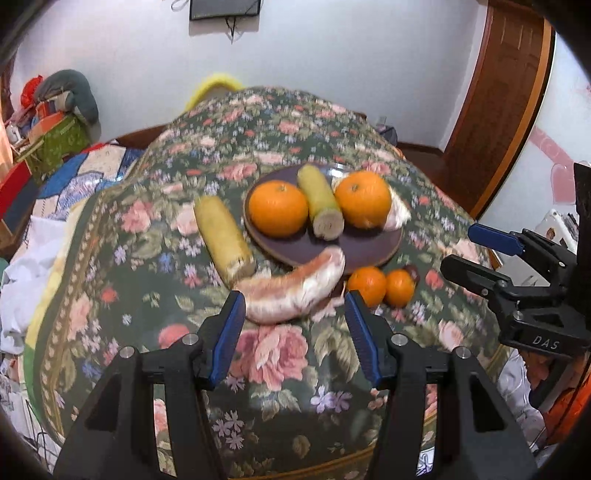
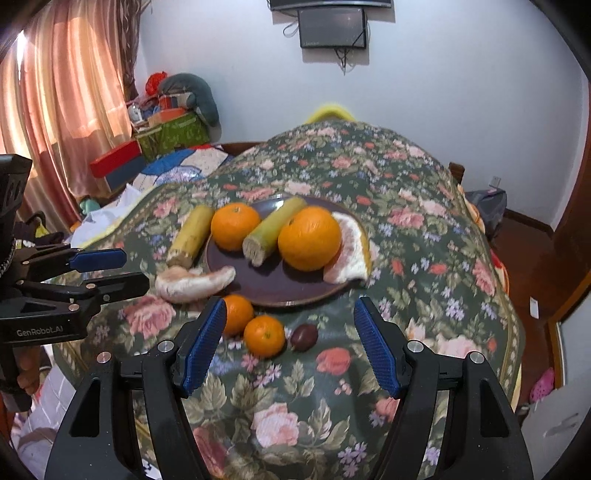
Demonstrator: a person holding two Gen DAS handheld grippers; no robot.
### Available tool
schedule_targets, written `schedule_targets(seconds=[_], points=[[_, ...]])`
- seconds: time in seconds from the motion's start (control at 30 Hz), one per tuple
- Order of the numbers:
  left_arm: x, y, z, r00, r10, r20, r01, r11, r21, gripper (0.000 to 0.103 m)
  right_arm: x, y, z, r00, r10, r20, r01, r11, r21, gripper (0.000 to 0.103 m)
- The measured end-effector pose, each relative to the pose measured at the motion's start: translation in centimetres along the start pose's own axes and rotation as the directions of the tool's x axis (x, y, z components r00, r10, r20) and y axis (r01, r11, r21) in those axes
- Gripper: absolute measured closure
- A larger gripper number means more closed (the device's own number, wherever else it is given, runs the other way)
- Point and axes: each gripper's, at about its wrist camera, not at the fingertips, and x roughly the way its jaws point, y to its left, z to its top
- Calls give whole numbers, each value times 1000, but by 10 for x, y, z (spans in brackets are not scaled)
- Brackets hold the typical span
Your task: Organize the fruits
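A dark purple plate (image 1: 354, 249) (image 2: 273, 288) holds two large oranges (image 1: 277, 208) (image 2: 309, 238), a sugarcane piece (image 1: 320, 201) (image 2: 273, 229) and a pomelo wedge (image 2: 349, 247). A second sugarcane piece (image 1: 223, 236) (image 2: 190, 236) lies left of the plate. A peeled pomelo segment (image 1: 295, 288) (image 2: 192, 282) lies against the plate's front edge. Two small oranges (image 1: 382, 286) (image 2: 264, 336) and a dark passion fruit (image 2: 303, 336) lie in front of the plate. My left gripper (image 1: 293, 314) is open, just short of the pomelo segment. My right gripper (image 2: 290, 321) is open above the small oranges.
The fruit lies on a floral green cloth (image 1: 280, 369) (image 2: 406, 258) over a rounded table. A bed with quilts and boxes (image 2: 166, 147) stands left. A wooden door (image 1: 498, 92) is at the right. A screen (image 2: 332, 26) hangs on the far wall.
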Motion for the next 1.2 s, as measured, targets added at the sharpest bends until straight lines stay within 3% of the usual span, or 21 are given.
schedule_targets(seconds=[0.33,0.5,0.63,1.03,1.2], points=[[46,7,-10,996,15,-93,-16,1000,-12,47,27,3,-22,995,19,-95,-20,1000,-4,35],[55,8,-11,995,31,-92,-32,999,-11,37,37,-1,-27,992,29,-123,-28,1000,12,35],[58,5,-7,994,70,-80,-70,998,5,36,43,-3,-29,990,41,-137,-38,999,23,35],[62,10,6,997,73,-22,-73,997,-32,36,40,-1,-20,993,77,-93,-77,997,12,64],[59,12,11,997,72,8,-71,997,-27,41,44,4,-16,991,96,-96,-98,995,-11,68]])
